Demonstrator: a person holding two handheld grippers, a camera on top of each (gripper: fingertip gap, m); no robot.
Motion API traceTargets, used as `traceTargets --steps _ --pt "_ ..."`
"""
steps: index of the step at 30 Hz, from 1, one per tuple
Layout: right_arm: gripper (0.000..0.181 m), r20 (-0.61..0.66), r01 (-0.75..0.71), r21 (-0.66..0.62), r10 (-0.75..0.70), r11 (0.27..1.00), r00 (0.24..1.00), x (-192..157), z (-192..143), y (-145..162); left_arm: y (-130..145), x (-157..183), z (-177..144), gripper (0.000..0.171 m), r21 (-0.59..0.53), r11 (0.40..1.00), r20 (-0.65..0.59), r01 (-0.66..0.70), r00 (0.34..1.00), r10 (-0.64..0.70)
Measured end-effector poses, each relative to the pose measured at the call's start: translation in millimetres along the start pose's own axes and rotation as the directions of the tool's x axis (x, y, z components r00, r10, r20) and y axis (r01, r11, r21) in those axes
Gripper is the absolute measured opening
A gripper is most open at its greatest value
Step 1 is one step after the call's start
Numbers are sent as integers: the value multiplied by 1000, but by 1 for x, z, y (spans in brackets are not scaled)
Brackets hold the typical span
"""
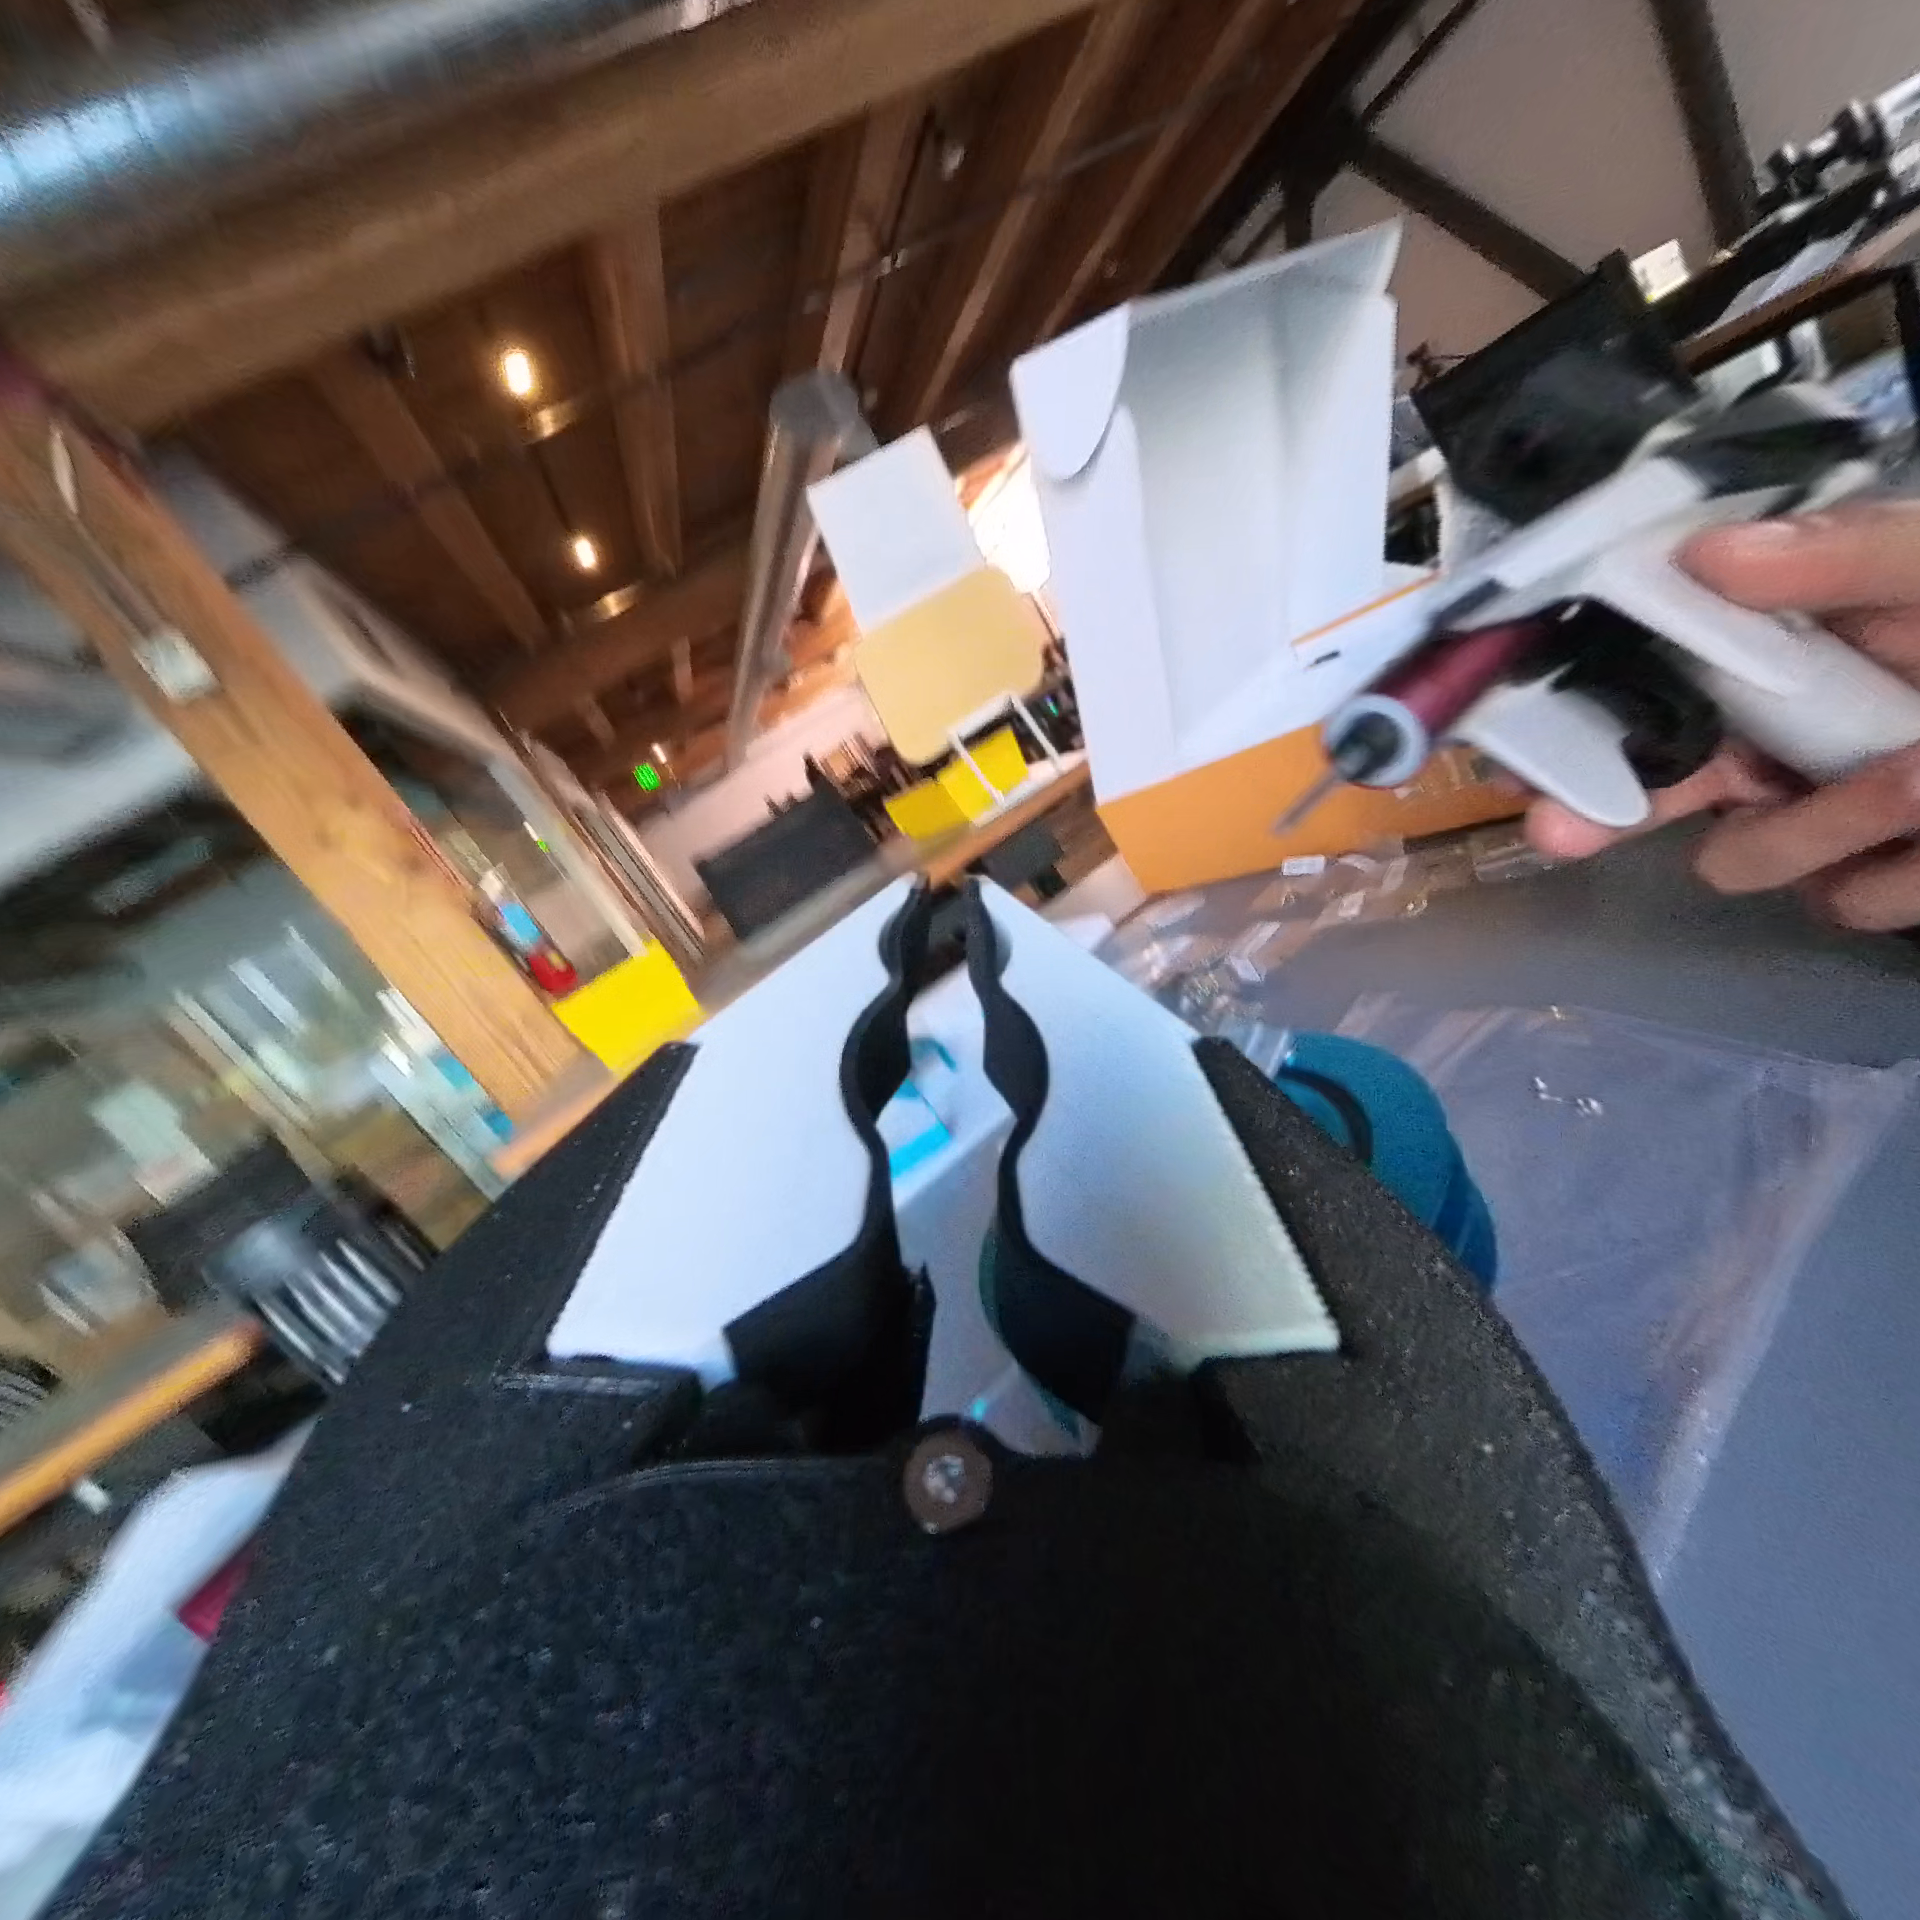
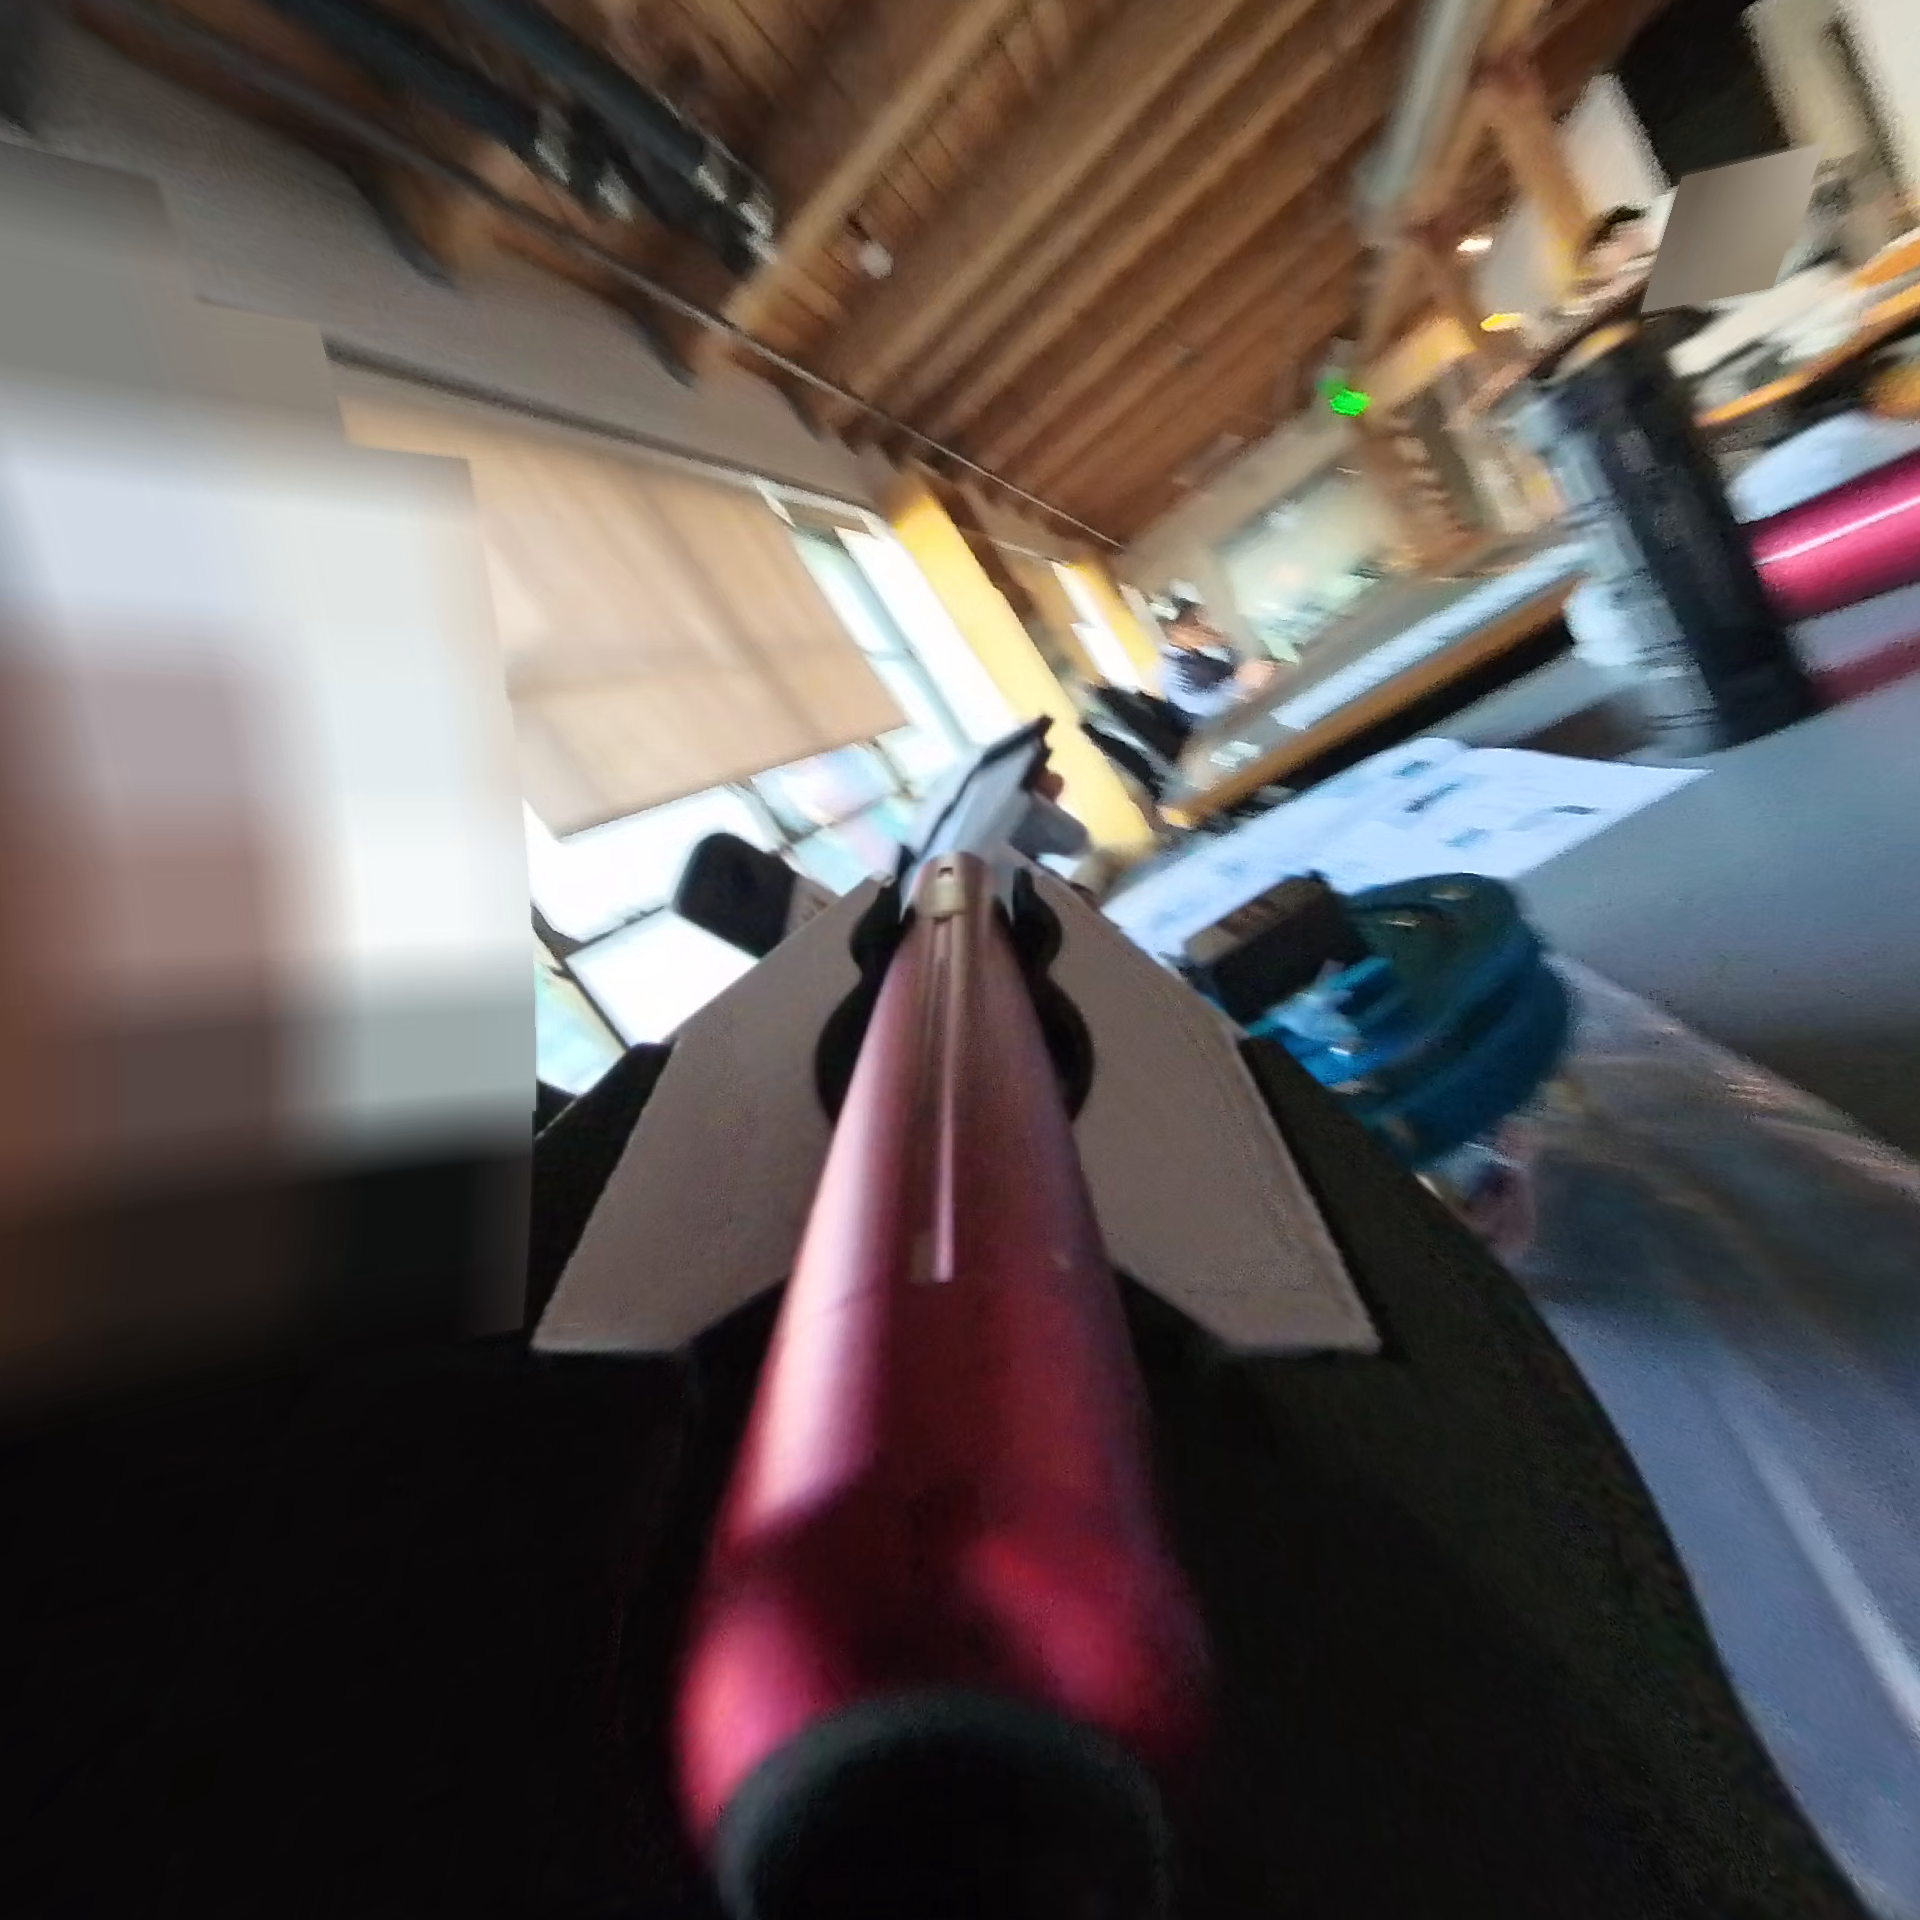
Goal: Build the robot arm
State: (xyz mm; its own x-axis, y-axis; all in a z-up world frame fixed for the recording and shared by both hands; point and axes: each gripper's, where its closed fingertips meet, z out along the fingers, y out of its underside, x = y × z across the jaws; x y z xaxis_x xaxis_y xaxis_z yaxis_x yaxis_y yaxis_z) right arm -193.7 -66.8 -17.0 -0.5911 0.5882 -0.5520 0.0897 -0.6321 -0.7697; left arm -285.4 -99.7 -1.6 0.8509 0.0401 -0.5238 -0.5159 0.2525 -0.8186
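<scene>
My right gripper [image 2: 951, 894] is shut on a dark red cylindrical tool [image 2: 935, 1299] that lies lengthwise between the fingers, its gold collar at the tips. In the left wrist view a hand [image 1: 1829, 831] holds that gripper [image 1: 1455, 665] in the air at the right, and the tool's [image 1: 1455, 675] grey end and thin bit point down-left. My left gripper [image 1: 942, 920] has its jaws together with only a narrow slit. Nothing shows between them. It hovers over a white printed sheet [image 1: 935, 1174], next to a teal round object [image 1: 1392, 1132].
An open white and orange box [image 1: 1195, 623] stands on the grey table [image 1: 1558, 987], with clear plastic bags [image 1: 1662, 1143] and small parts around it. The teal round object [image 2: 1455, 1018] and the sheet [image 2: 1455, 821] also show at the right of the right wrist view. Wooden posts and desks stand behind. There is about 11 cm between the tips of the two grippers.
</scene>
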Motion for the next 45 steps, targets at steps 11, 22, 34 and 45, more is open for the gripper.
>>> traceTargets --steps 11,22,34,45 --pt "20 -363 287 -447 -466 847 807 55 -60 10 65 -7 -11 25 -258 943 -81 209 968 -237" --pt "21 -267 304 -685 -616 662 741 72 -41 70 66 -28 -21 29 -185 888 -36 422 900 -435" --pt "21 -247 369 -685 -677 628 693 78 -30 68 65 -23 -23 29 -185 913 -41 364 925 -378" --pt "21 -241 362 -700 -681 615 691 81 -27 72 63 -24 -24 29 -175 917 -39 358 928 -370"
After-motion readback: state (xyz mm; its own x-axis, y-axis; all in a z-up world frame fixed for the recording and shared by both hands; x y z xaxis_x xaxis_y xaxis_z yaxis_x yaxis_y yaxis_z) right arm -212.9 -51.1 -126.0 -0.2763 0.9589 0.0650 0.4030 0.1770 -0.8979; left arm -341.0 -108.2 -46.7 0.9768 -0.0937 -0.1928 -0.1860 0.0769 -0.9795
